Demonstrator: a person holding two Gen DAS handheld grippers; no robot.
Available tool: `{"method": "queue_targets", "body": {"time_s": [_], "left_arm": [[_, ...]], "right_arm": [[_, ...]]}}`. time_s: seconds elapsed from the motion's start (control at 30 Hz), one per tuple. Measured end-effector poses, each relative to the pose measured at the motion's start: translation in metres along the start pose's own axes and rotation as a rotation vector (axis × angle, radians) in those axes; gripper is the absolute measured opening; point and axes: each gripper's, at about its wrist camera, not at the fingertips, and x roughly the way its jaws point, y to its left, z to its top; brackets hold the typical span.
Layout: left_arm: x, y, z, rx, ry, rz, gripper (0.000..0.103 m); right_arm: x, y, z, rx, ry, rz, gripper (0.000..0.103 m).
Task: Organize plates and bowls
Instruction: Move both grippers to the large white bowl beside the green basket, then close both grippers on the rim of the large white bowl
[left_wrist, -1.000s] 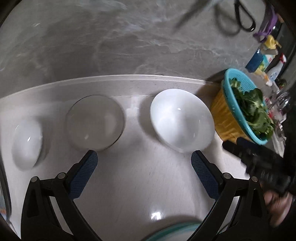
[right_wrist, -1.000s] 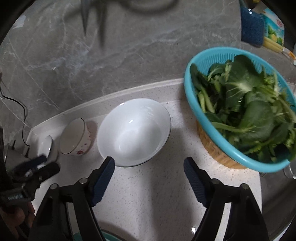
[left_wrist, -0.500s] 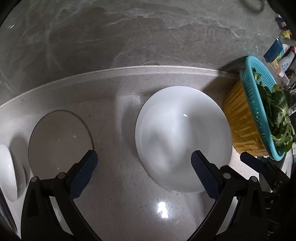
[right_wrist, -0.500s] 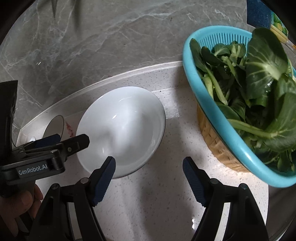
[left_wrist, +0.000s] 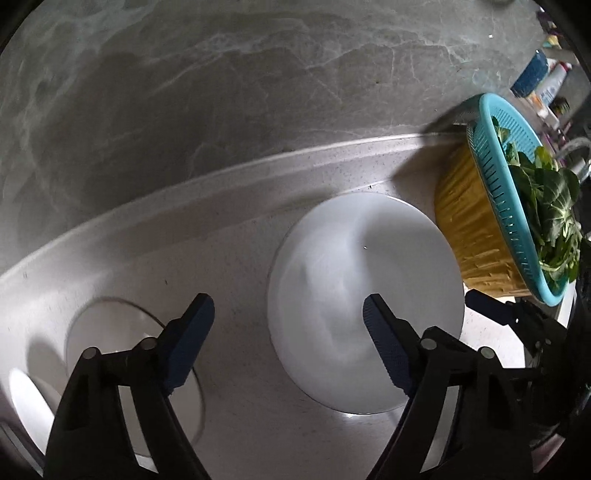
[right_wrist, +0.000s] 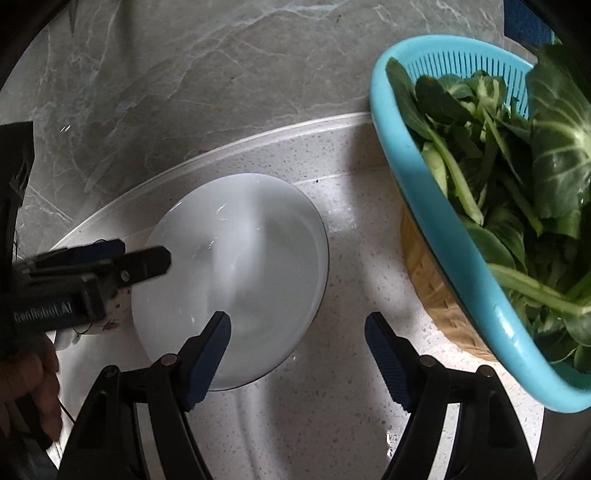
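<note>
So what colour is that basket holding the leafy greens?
Turquoise blue colander, sitting in a yellow-tan outer basket; clearest in the right wrist view.

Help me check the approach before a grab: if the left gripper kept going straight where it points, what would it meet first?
Probably the large white bowl: the open left gripper straddles its near-left rim. Depth is unclear.
</note>
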Motion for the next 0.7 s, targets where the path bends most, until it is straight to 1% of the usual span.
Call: {"method": "queue_targets", "body": {"time_s": [0.07,0.13,0.2,0.23,0.27,0.33,0.37,0.4,0.57,0.6,0.63,0.67,0.7], "left_arm": [[0.001,0.003,0.005,0.03,0.019,-0.001,0.081],[0.005,0.004,0.009,0.064,0.044,0.001,0.078],[0.01,0.004,0.014,0.092,0.065,0.0,0.077],[0.014,0.005,0.014,0.104,0.075,-0.005,0.071],[0.017,0.004,0.015,0.111,0.084,-0.012,0.069],[0.024,0.002,0.015,0.142,0.111,-0.035,0.06],[0.027,0.002,0.015,0.152,0.121,-0.036,0.058],[0.03,0.001,0.015,0.159,0.131,-0.038,0.053],[0.04,0.005,0.018,0.142,0.147,-0.037,0.051],[0.041,0.006,0.017,0.14,0.15,-0.039,0.043],[0.043,0.006,0.017,0.137,0.158,-0.04,0.032],[0.045,0.008,0.017,0.131,0.165,-0.038,0.03],[0.046,0.008,0.017,0.128,0.165,-0.038,0.03]], "right_arm": [[0.004,0.0,0.0,0.004,0.007,0.002,0.078],[0.008,0.0,0.0,0.004,0.015,0.003,0.078],[0.01,0.003,0.001,-0.002,0.017,0.002,0.078],[0.011,0.004,0.001,-0.005,0.019,0.002,0.078],[0.013,0.005,0.002,-0.007,0.021,0.001,0.078],[0.017,0.007,0.004,-0.004,0.026,0.004,0.074],[0.018,0.008,0.004,-0.002,0.029,0.005,0.073],[0.02,0.009,0.004,0.0,0.032,0.005,0.072],[0.026,0.009,0.01,0.029,0.029,0.018,0.07],[0.027,0.01,0.011,0.031,0.025,0.015,0.07],[0.029,0.01,0.014,0.035,0.025,0.015,0.069],[0.032,0.011,0.016,0.039,0.025,0.013,0.068],[0.034,0.011,0.017,0.038,0.028,0.009,0.063]]}}
